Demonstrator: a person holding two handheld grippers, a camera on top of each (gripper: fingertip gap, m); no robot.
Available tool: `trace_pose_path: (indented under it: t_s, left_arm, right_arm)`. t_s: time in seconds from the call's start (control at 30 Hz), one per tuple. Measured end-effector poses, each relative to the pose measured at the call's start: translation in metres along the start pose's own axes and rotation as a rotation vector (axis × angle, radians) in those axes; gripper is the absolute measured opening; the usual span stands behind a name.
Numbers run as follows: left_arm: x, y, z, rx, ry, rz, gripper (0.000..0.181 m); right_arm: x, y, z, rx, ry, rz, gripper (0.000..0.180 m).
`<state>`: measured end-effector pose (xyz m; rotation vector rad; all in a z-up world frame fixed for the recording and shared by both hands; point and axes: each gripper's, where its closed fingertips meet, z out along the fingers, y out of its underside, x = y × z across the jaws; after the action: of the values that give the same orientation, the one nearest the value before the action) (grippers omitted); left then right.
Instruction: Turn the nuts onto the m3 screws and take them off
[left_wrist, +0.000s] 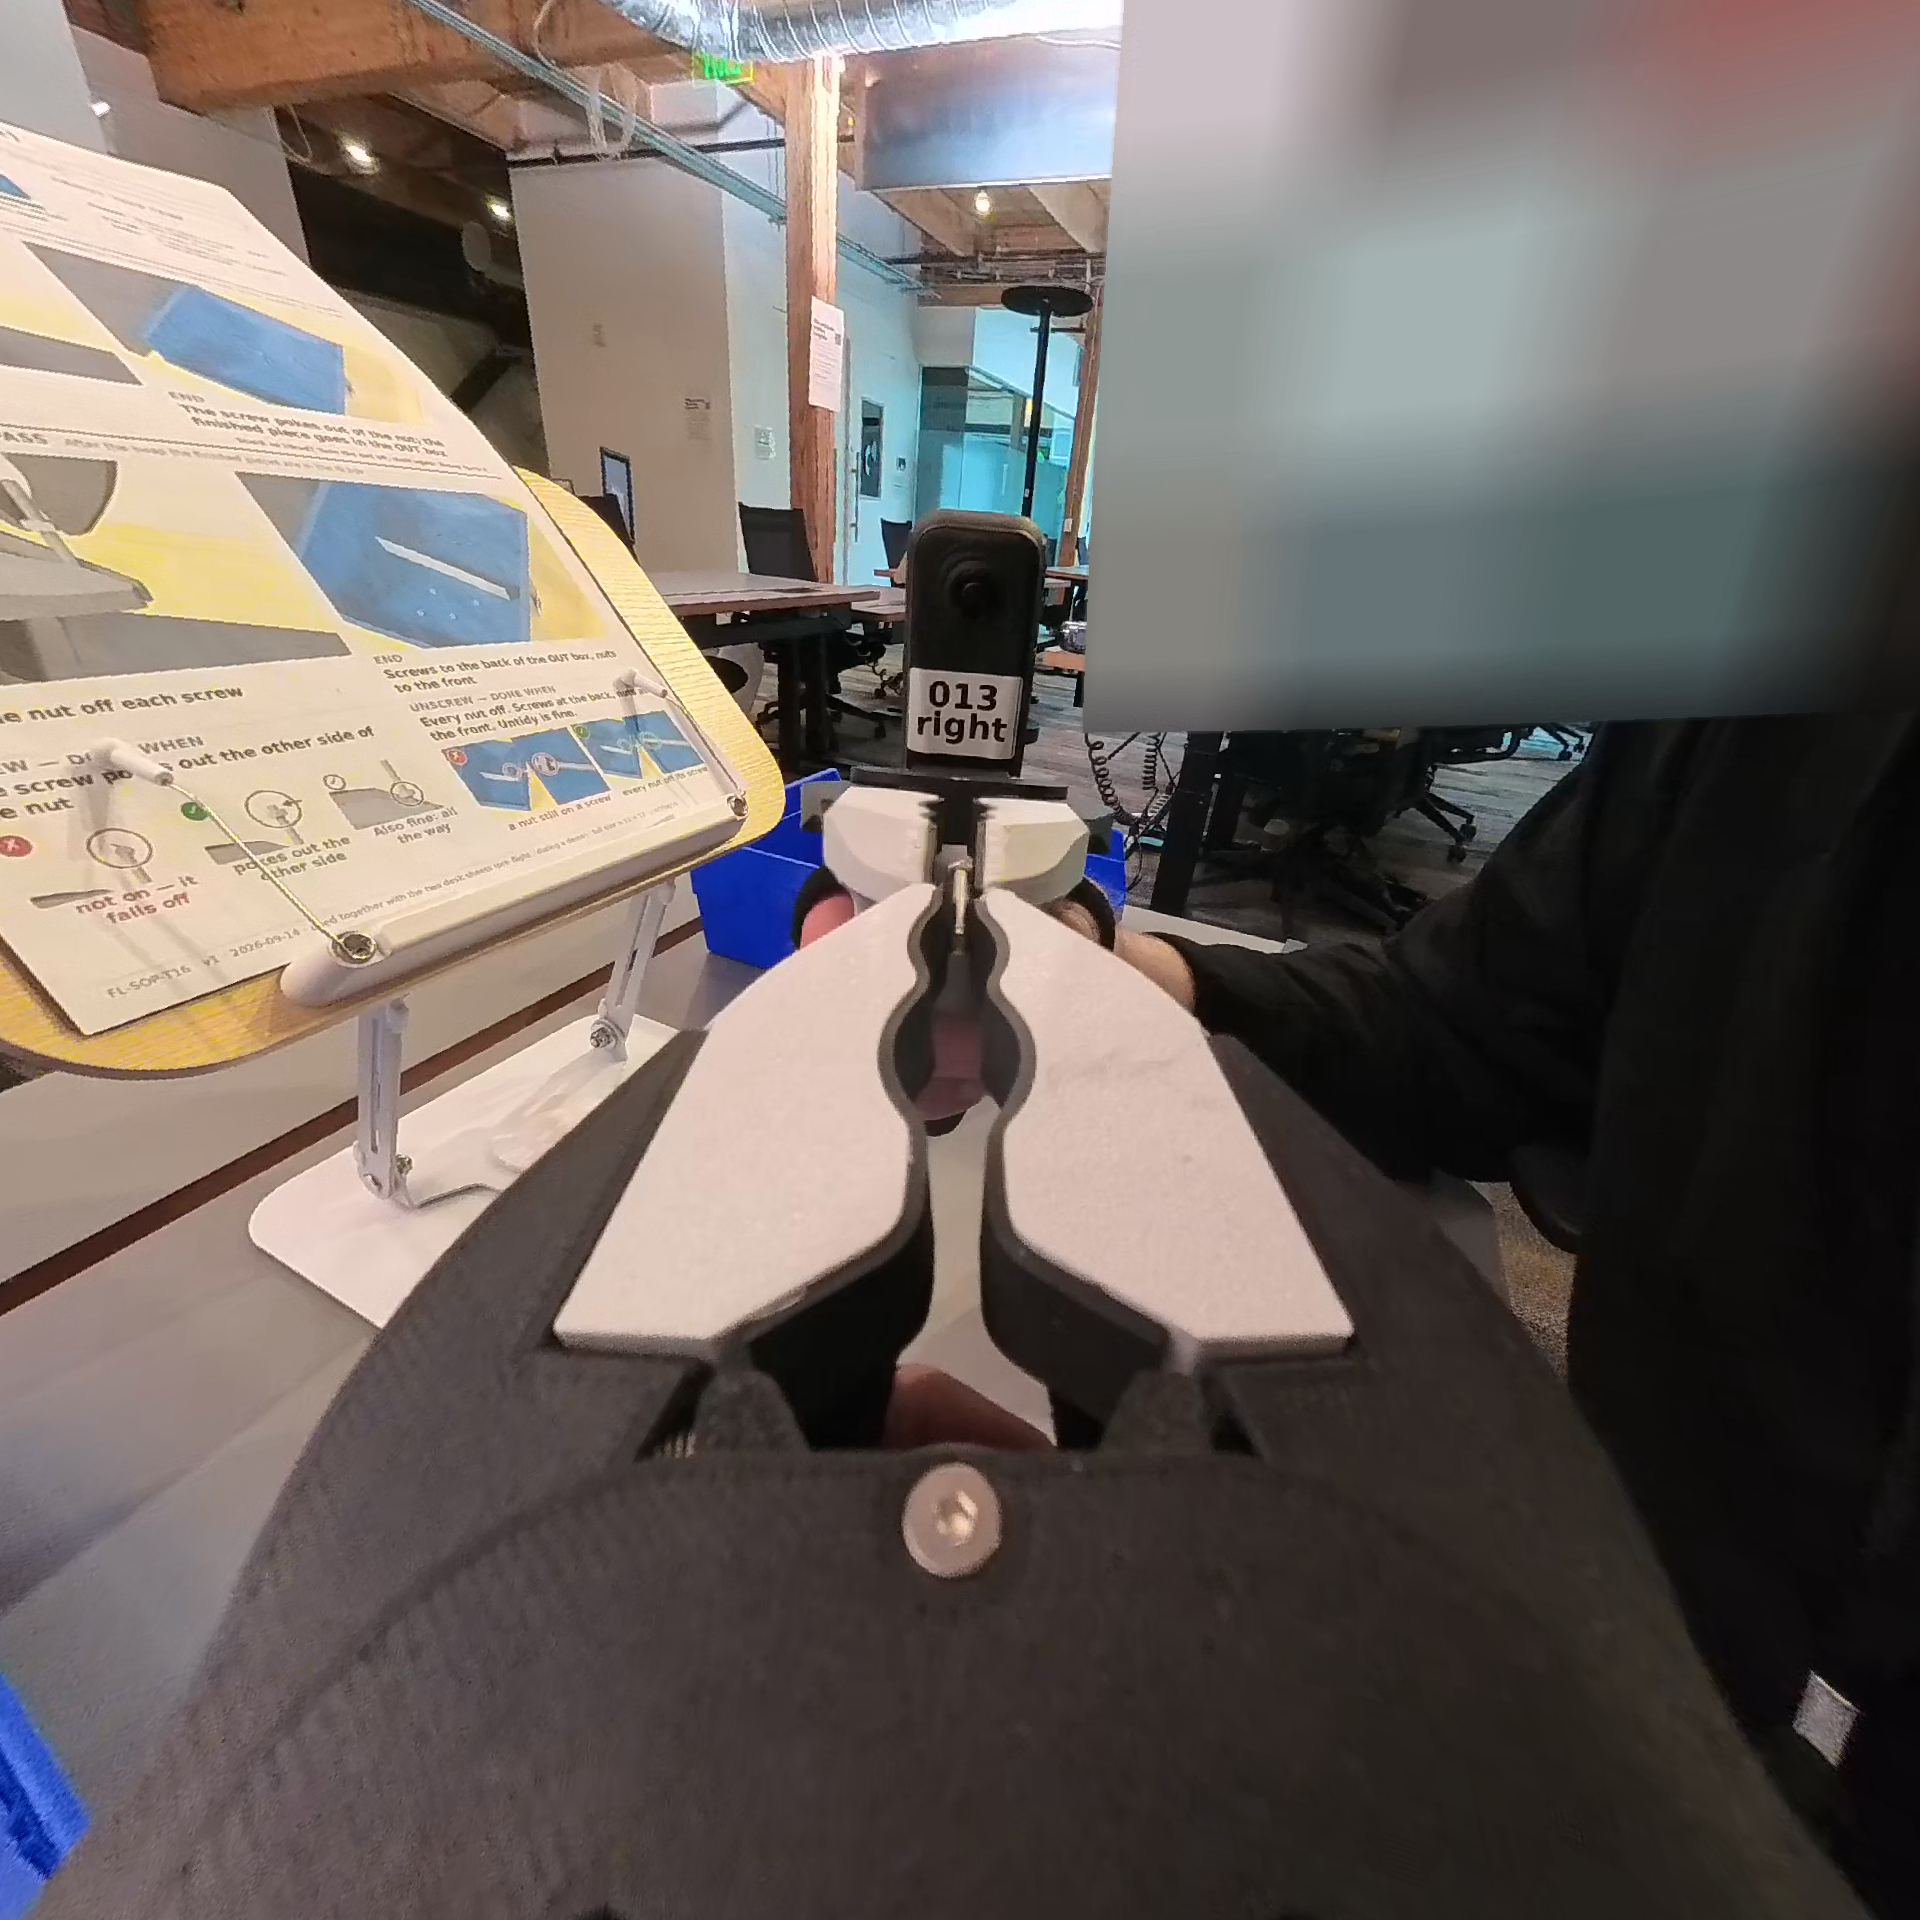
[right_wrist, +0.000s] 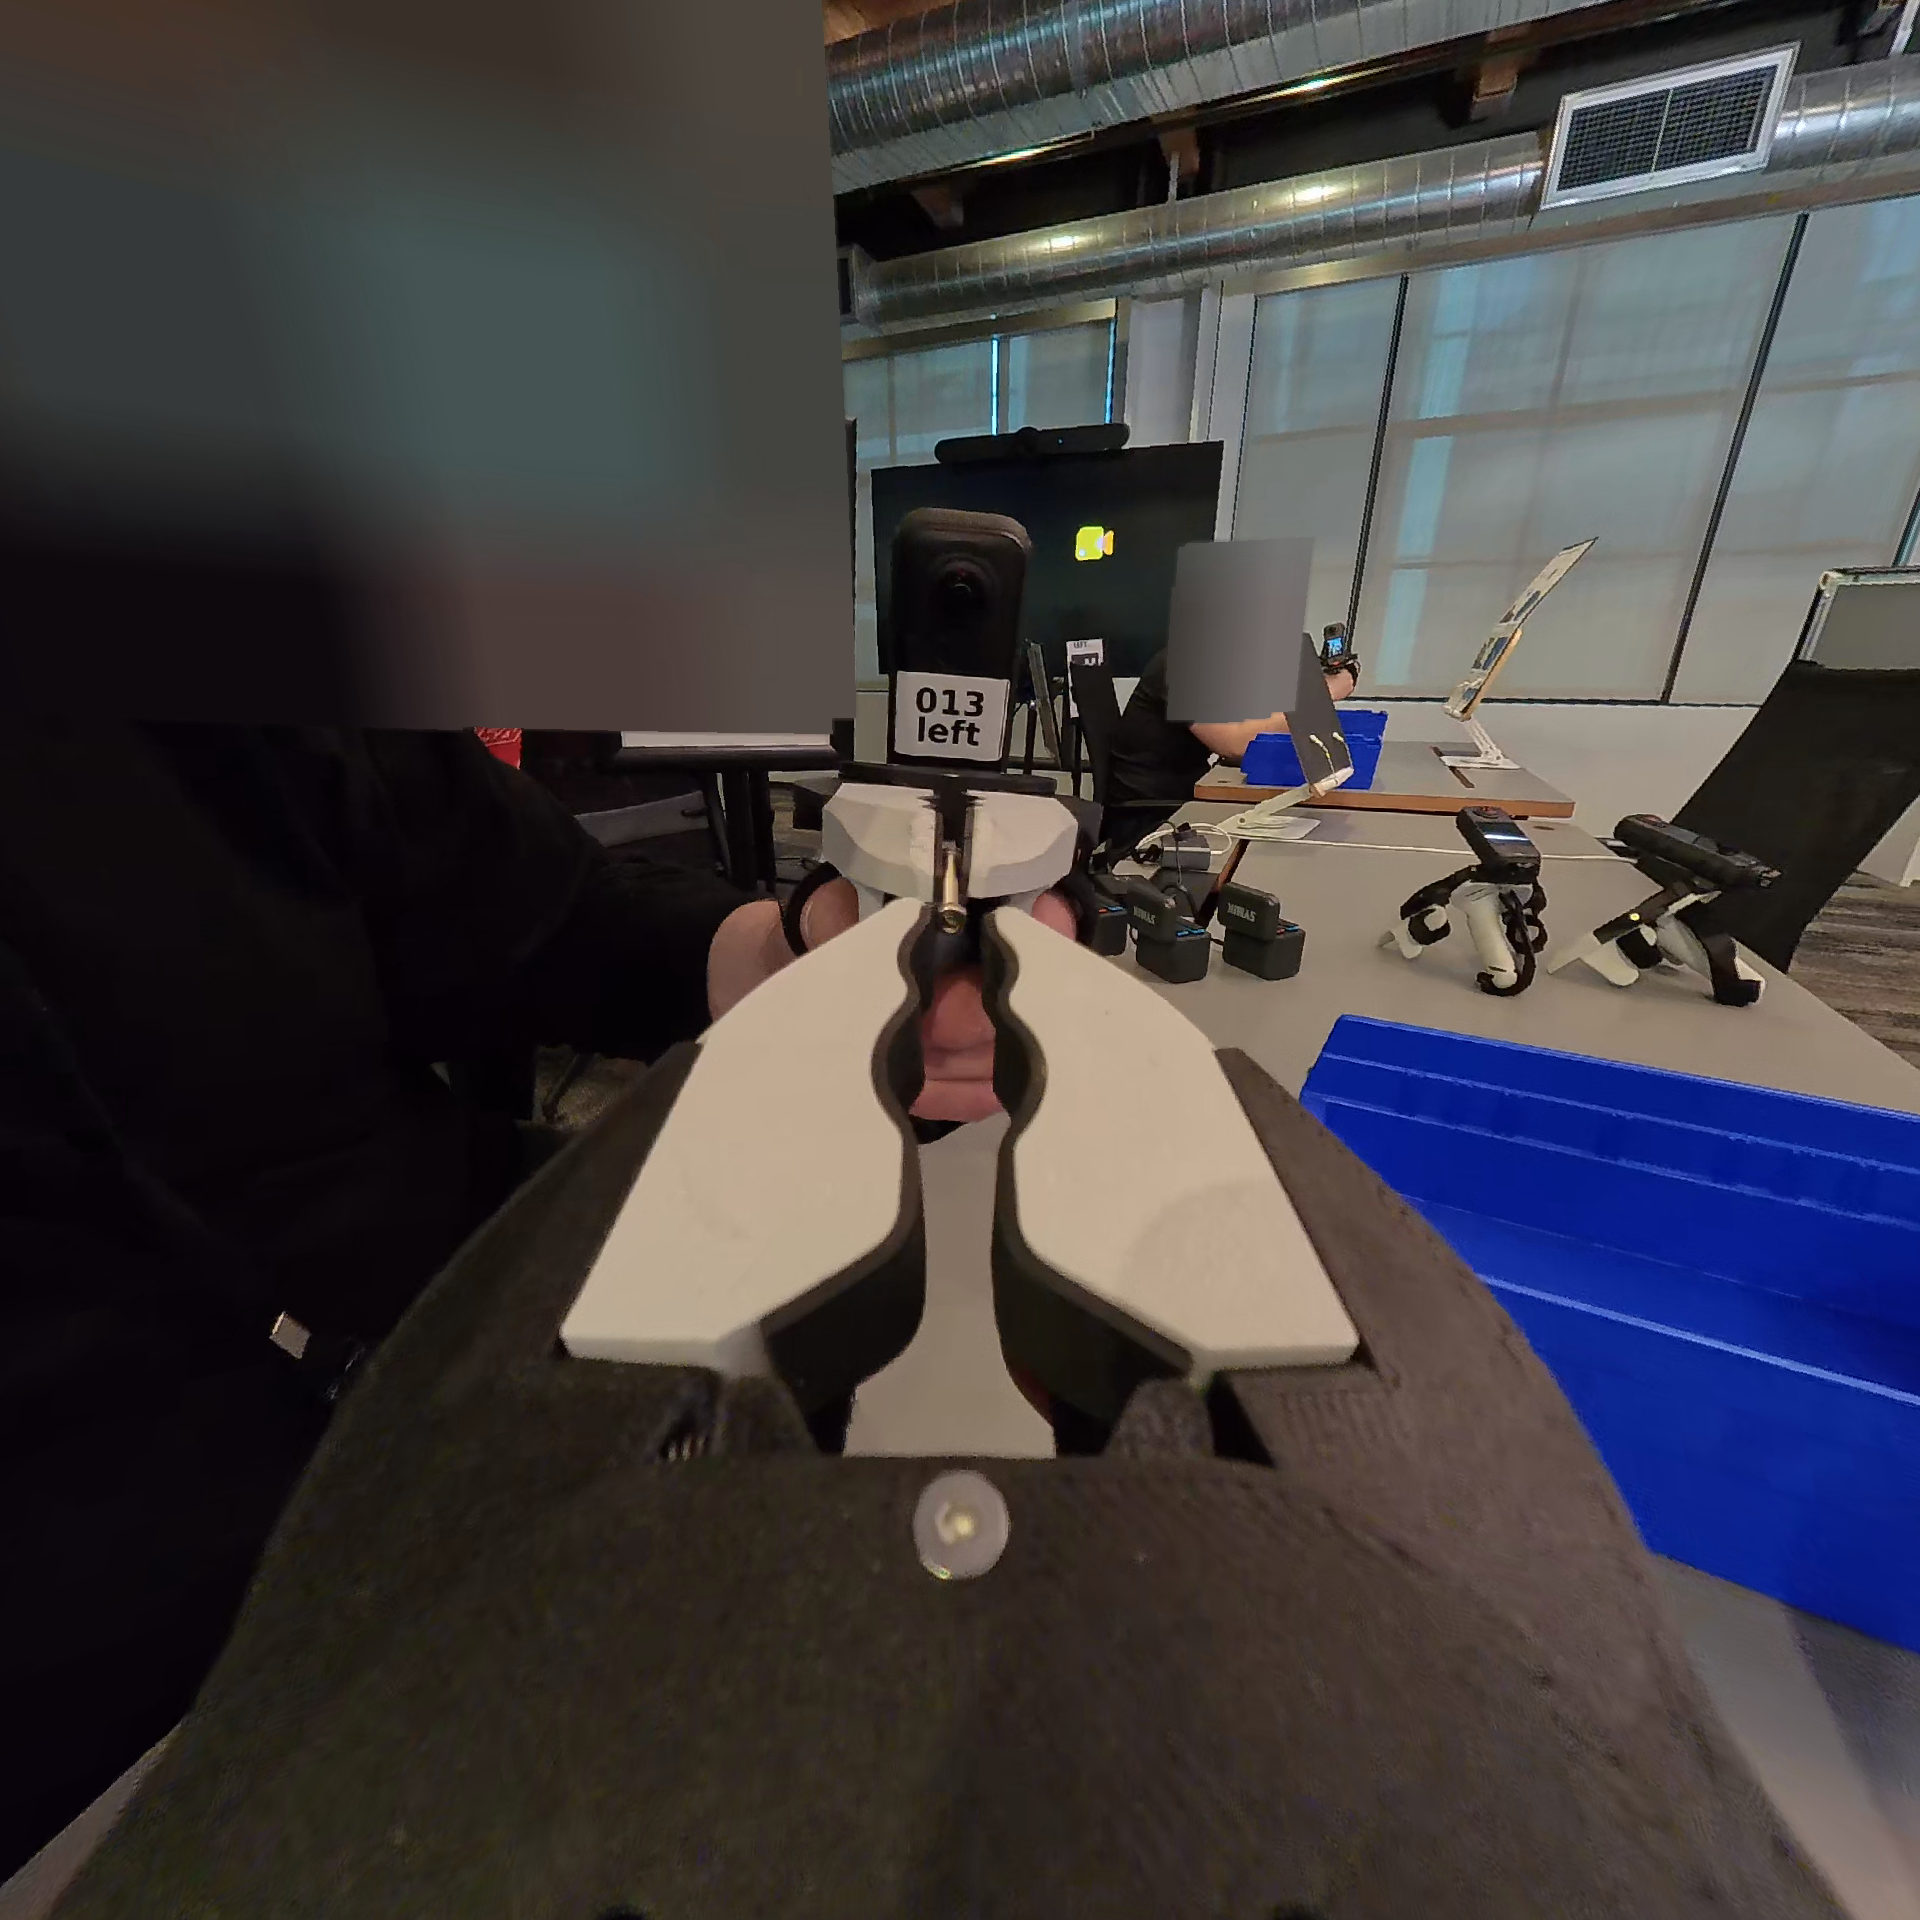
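In the left wrist view, the left tongs (left_wrist: 957, 940) are seen at the centre of the frame, pressed together at their tips on the lower end of a slim silver M3 screw (left_wrist: 961, 902). The screw runs upward from those tips to the right tongs (left_wrist: 954, 852), which face the camera just above and are closed on its far end, where a small metal piece that may be a nut is seen; it is too small for certainty. A black camera (left_wrist: 975, 613) with a white label is carried above the right tongs. An instruction sheet (left_wrist: 260, 582) on a tilted wooden stand (left_wrist: 665, 613) fills the upper left, and the stand's white base rests on the grey bench (left_wrist: 125, 1382). A blue bin (left_wrist: 753, 883) is seen behind the tongs, and a black sleeve (left_wrist: 1558, 987) enters from the right.

In the right wrist view, the right tongs (right_wrist: 949, 928) are seen at the centre, closed on the near end of the screw (right_wrist: 949, 883), where a small brass-coloured piece sits at the tips. The left tongs (right_wrist: 951, 847) face the camera just above and are clamped on the screw's far end. A blue bin (right_wrist: 1662, 1247) lies at the right of the frame on the bench (right_wrist: 1351, 935). Spare grippers (right_wrist: 1486, 904) and black battery cases (right_wrist: 1195, 935) are set further back.
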<state>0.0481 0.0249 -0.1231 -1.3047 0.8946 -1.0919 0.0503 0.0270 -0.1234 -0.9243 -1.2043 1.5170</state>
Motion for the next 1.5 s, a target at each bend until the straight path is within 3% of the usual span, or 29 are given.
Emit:
trace_pose_path:
  t_s: [0.53, 0.97, 1.2, 1.5]
  left_arm:
    - [0.0012, -0.0001, 0.0002, 0.015, 0.021, -0.035, 0.003]
    - [0.0009, 0.005, 0.0025, -0.063, -0.067, 0.171, 0.017]
    - [-0.0011, 0.0037, 0.0023, -0.099, -0.15, 0.321, 0.006]
    - [0.0001, 0.0019, 0.0014, -0.094, -0.142, 0.31, 0.003]
  right_arm:
    - [-0.0041, -0.0012, 0.0003, -0.009, -0.006, -0.039, 0.005]
    - [-0.0015, -0.0048, -0.0006, 0.043, -0.026, 0.055, 0.005]
    - [-0.0016, -0.004, 0.0003, 0.058, -0.053, 0.118, 0.004]
    - [-0.0025, -0.0019, 0.0014, 0.048, -0.064, 0.131, 0.004]
